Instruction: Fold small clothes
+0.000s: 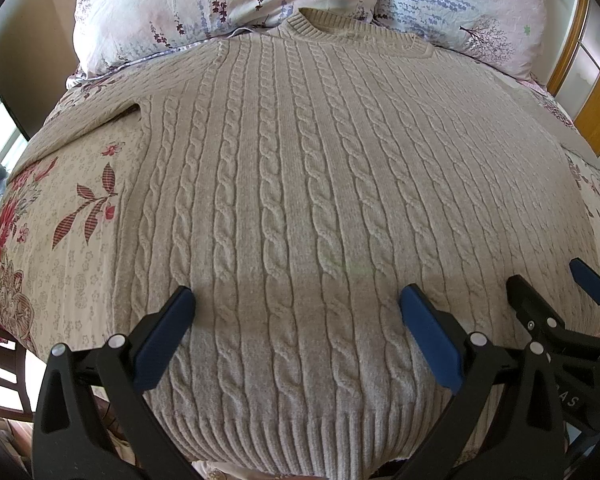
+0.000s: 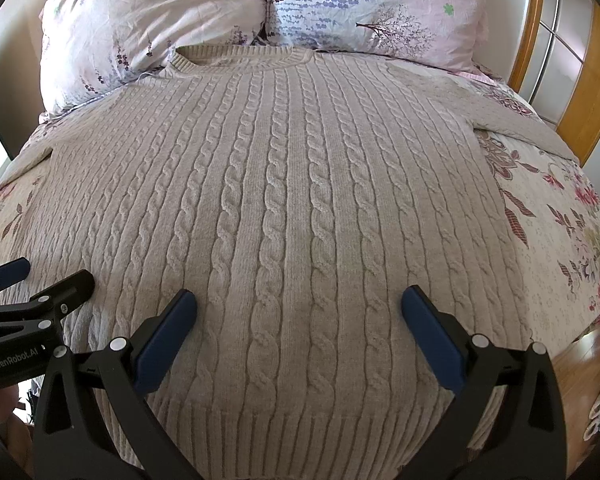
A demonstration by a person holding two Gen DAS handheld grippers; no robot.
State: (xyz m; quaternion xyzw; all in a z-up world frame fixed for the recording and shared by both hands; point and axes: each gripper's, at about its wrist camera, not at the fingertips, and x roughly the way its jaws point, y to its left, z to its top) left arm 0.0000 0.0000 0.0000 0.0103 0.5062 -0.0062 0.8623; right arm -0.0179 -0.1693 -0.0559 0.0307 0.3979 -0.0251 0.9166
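A beige cable-knit sweater [image 1: 300, 184] lies flat and face up on the bed, collar toward the pillows, ribbed hem nearest me; it also shows in the right wrist view [image 2: 284, 200]. Its sleeves spread out to each side. My left gripper [image 1: 296, 300] is open and empty, hovering over the hem's left part. My right gripper [image 2: 298, 300] is open and empty over the hem's right part. Each gripper shows in the other's view: the right one [image 1: 552, 280] at the right edge, the left one [image 2: 48, 272] at the left edge.
The bed has a floral quilt [image 1: 60, 216] and two pink floral pillows [image 2: 152, 12] at the head. A wooden headboard and door frame [image 2: 580, 92] stand at the right. A wooden chair [image 1: 4, 364] is by the bed's left side.
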